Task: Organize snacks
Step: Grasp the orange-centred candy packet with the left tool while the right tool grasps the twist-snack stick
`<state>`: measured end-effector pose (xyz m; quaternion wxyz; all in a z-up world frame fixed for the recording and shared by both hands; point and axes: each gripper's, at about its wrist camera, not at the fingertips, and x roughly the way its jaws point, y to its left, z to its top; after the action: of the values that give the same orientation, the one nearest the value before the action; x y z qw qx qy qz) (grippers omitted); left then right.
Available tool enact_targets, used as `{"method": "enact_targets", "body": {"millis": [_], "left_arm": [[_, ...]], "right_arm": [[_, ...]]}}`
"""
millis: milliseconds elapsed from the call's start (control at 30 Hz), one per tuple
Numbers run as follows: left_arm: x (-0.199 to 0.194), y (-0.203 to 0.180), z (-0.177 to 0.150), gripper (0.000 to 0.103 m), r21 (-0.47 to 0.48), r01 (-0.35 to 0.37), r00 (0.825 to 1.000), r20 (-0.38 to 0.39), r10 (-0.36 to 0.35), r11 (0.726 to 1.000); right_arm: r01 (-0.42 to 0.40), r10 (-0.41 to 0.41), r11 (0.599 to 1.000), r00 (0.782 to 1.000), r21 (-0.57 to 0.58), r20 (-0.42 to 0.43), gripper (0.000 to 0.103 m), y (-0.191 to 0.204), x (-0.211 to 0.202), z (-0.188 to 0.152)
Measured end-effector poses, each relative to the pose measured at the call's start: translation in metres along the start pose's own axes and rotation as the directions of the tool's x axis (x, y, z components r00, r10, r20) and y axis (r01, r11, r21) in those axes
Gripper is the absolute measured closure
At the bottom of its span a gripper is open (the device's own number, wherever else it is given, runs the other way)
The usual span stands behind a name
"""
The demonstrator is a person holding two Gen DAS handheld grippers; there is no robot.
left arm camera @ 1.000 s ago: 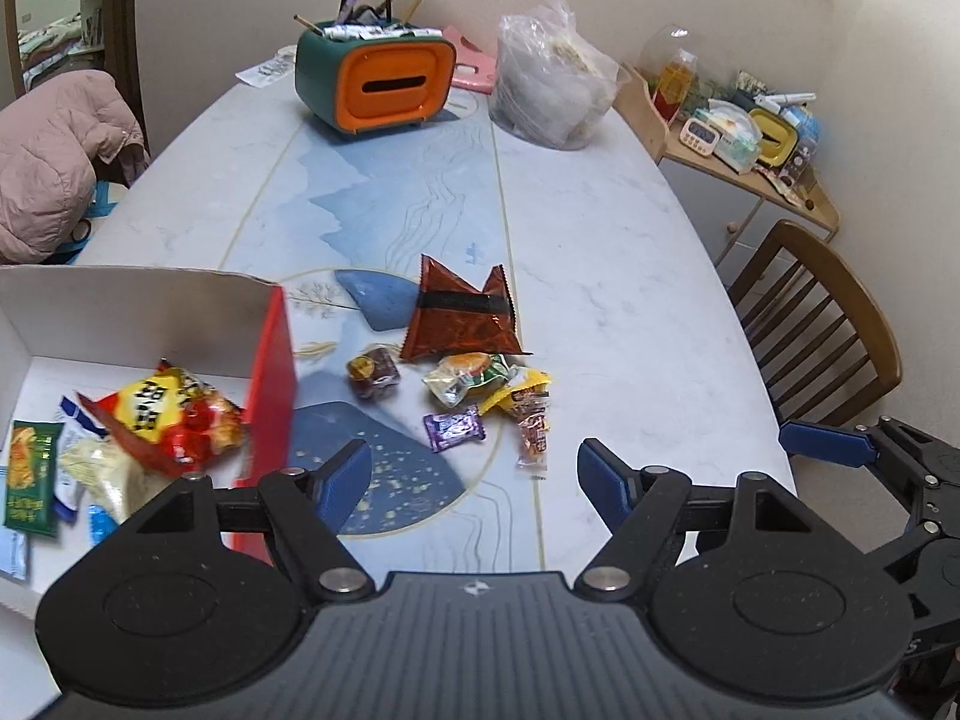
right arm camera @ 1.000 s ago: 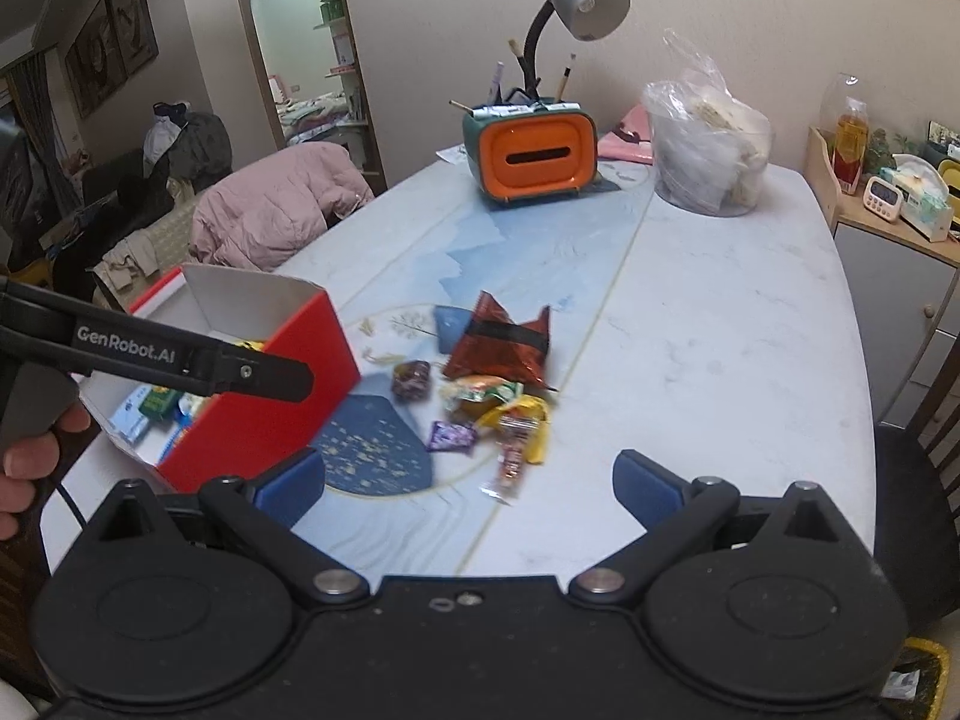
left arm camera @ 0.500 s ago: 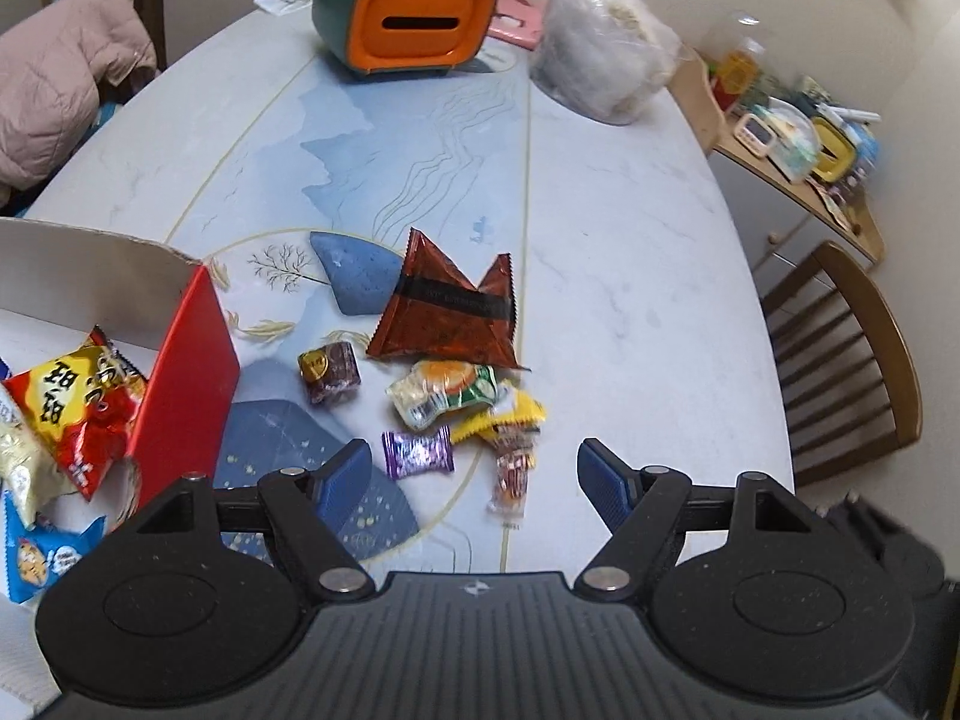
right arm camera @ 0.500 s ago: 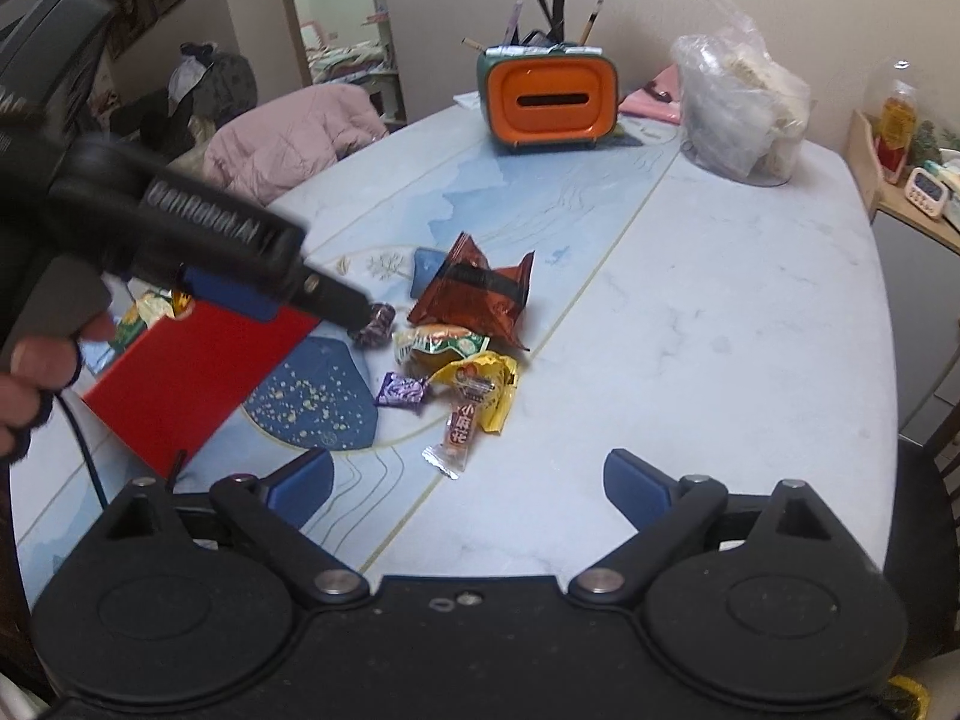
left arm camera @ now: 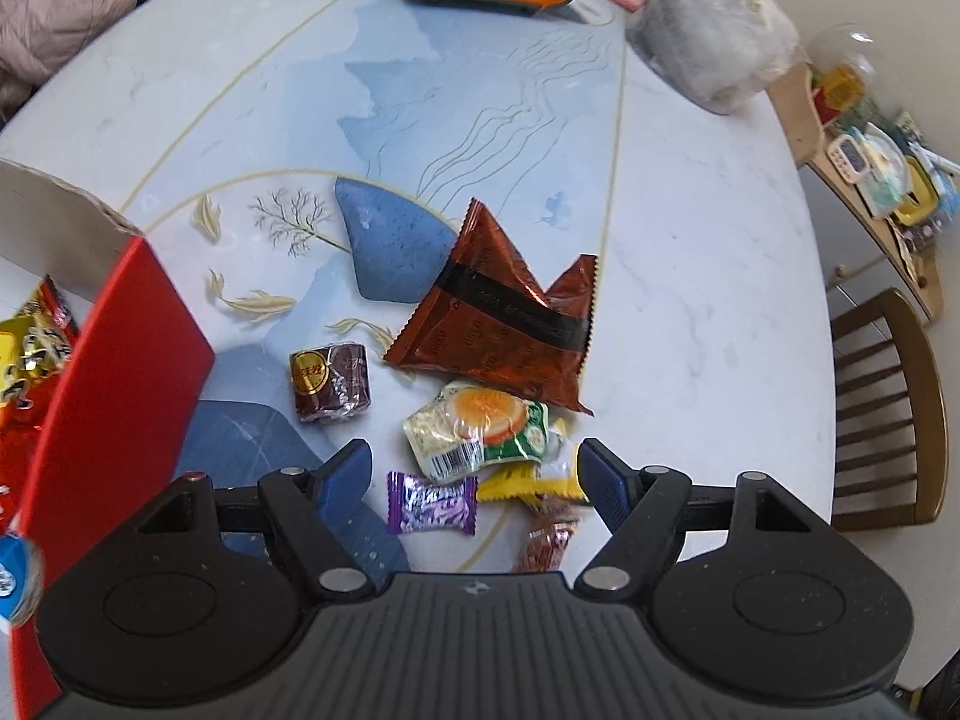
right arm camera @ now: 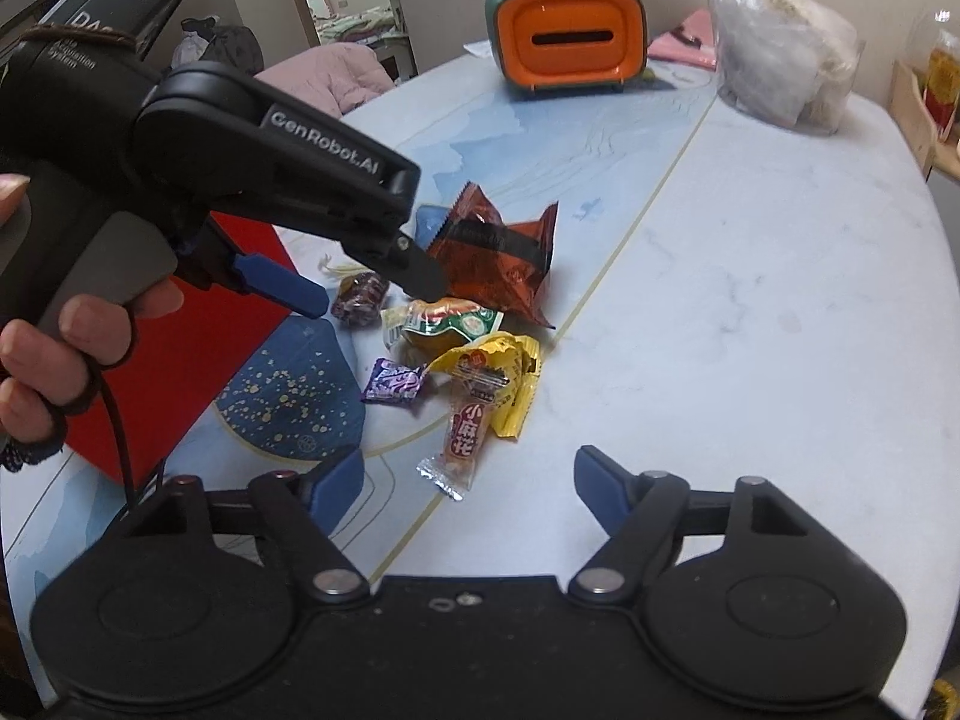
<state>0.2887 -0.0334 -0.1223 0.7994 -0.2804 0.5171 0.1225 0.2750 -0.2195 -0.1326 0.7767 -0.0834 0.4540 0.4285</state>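
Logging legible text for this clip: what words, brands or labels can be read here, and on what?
"GenRobot.AI": side of the left hand-held gripper.
"小麻花": long orange snack packet.
Partly cut-off lettering on the grey handle: not readable in full.
Print on the brown bag's black band, the round candy's gold label and the purple candy: too small or blurred.

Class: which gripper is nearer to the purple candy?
Left. The left gripper hangs open right over the purple candy, fingers either side. The right gripper sits open, farther back, nearer the person.
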Motion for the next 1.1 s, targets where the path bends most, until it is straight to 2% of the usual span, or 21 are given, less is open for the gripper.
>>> {"method": "enact_targets", "body": {"millis": [533, 733, 767, 833, 1000, 1100], "left_arm": [[0.044, 0.001, 0.017, 0.028, -0.031, -0.007, 0.997, -0.071, 0.005, 1.000], [0.048, 0.002, 0.017, 0.029, -0.030, -0.002, 0.997, -0.079, 0.000, 1.000], [0.048, 0.002, 0.017, 0.031, -0.030, -0.001, 0.997, -0.079, -0.001, 1.000], [0.048, 0.001, 0.017, 0.040, -0.018, -0.010, 0.997, -0.073, 0.008, 1.000], [0.047, 0.000, 0.015, 0.043, -0.016, -0.009, 0.998, -0.068, 0.008, 1.000], [0.046, 0.000, 0.014, 0.044, -0.010, -0.015, 0.998, -0.063, 0.014, 1.000]], "right_arm": [[-0.011, 0.011, 0.999, 1.000, 0.030, -0.017, 0.033, -0.005, 0.042, 0.024], [-0.007, 0.009, 0.999, 0.999, 0.054, -0.035, 0.046, -0.005, 0.051, 0.021], [-0.006, 0.008, 0.998, 0.999, 0.061, -0.034, 0.048, -0.006, 0.051, 0.020], [-0.006, 0.008, 0.997, 1.000, 0.077, -0.030, 0.052, -0.006, 0.050, 0.018], [0.007, -0.005, 0.997, 1.000, 0.081, -0.027, 0.059, -0.003, 0.049, 0.011], [0.025, -0.023, 0.996, 0.999, 0.086, -0.024, 0.068, -0.002, 0.049, 0.011]]}}
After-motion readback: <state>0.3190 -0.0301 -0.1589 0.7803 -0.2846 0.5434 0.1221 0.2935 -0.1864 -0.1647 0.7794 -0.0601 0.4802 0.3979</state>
